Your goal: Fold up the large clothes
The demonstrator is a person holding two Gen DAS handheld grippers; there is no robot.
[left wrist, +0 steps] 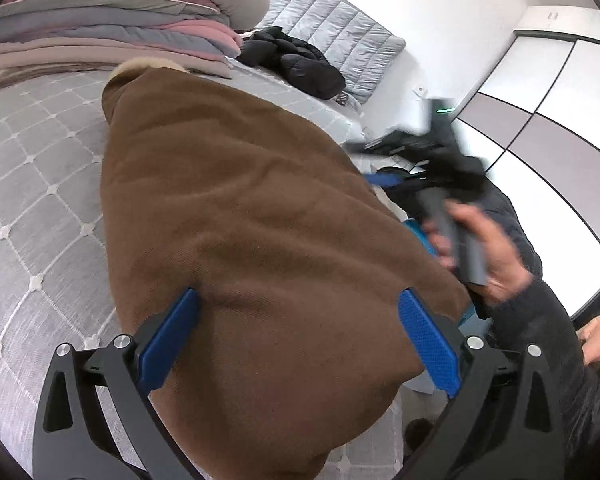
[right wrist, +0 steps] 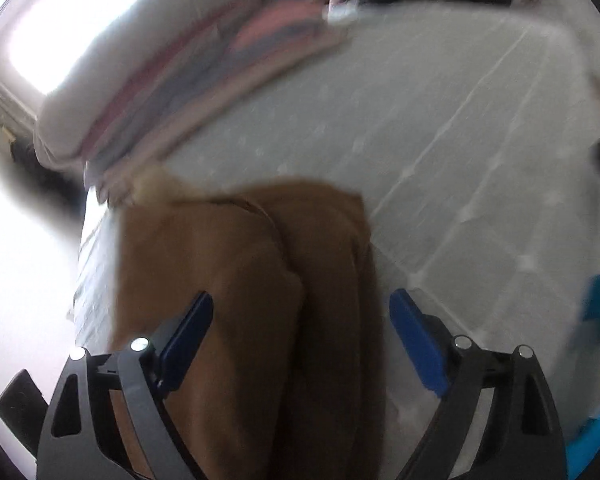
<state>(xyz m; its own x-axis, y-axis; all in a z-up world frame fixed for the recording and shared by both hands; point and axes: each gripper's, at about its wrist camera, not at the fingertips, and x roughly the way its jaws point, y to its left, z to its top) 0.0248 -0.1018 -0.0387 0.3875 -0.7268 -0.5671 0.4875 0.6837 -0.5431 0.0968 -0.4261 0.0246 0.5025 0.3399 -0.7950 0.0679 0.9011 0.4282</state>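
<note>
While the brown coat point(left wrist: 256, 240) lies folded lengthwise on the grey quilted bed point(left wrist: 40, 184), the left gripper point(left wrist: 300, 320) hovers over its near end, jaws spread, holding nothing. Right gripper point(right wrist: 300, 324) likewise spread above the coat, view blurred. Folded blankets point(left wrist: 112, 28) stacked at the bed's far end; black jacket point(left wrist: 296, 60) beside them.

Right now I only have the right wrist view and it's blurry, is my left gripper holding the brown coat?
Observer: No. The left gripper is open, its fingers spread over the brown coat without pinching it.
Operator: What's past the coat on the bed?
Observer: A black puffer jacket lies crumpled beyond it, beside the stack of folded blankets.
Operator: Can you see my right hand?
Observer: Yes, the right hand grips its handle off the coat's right edge, blurred.
</note>
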